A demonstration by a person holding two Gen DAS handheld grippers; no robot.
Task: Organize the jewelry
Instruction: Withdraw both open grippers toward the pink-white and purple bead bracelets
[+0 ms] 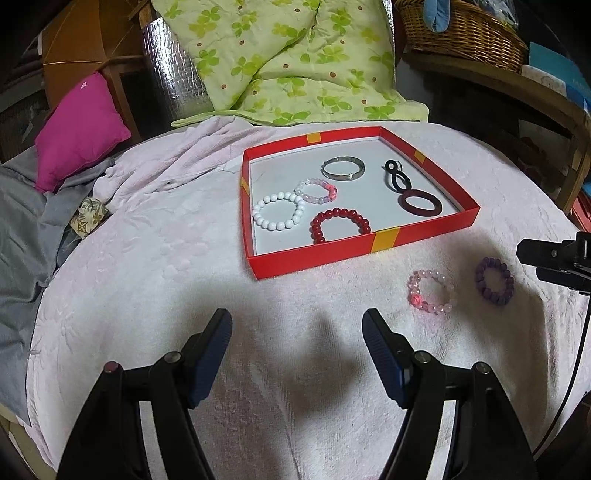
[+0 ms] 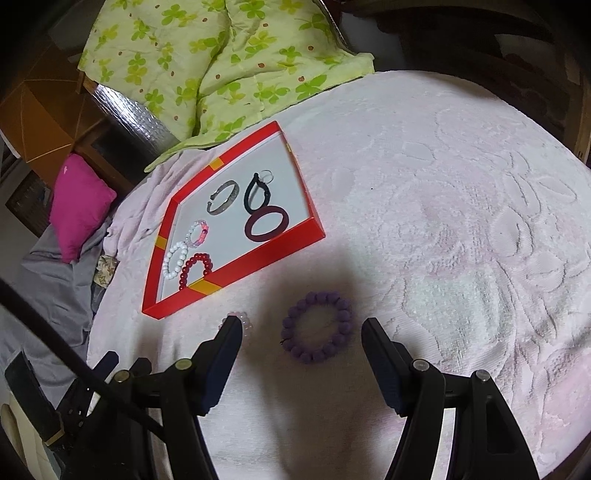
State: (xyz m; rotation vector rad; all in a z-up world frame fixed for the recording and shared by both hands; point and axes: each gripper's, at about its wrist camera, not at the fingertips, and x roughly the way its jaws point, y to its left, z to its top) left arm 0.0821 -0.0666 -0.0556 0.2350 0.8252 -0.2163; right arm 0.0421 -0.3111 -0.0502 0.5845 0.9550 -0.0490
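A red tray (image 1: 317,254) (image 2: 258,260) lies on the pale pink blanket (image 1: 147,258). In it lie a white bead bracelet (image 1: 277,211), a red bead bracelet (image 1: 340,224), a pink bead bracelet (image 1: 317,191), a silver bangle (image 1: 343,167), a black hair tie (image 1: 394,173) and a dark maroon ring (image 1: 420,202). Outside the tray lie a pink bead bracelet (image 1: 430,291) and a purple bead bracelet (image 1: 495,281) (image 2: 317,326). My left gripper (image 1: 297,325) is open and empty, in front of the tray. My right gripper (image 2: 302,326) is open, its fingers either side of the purple bracelet.
A green clover-print quilt (image 1: 288,59) lies behind the tray. A magenta cushion (image 1: 81,129) and grey cloth (image 1: 22,236) are at the left. A wicker basket (image 1: 461,33) stands at the back right. The blanket spreads wide to the right in the right wrist view (image 2: 461,221).
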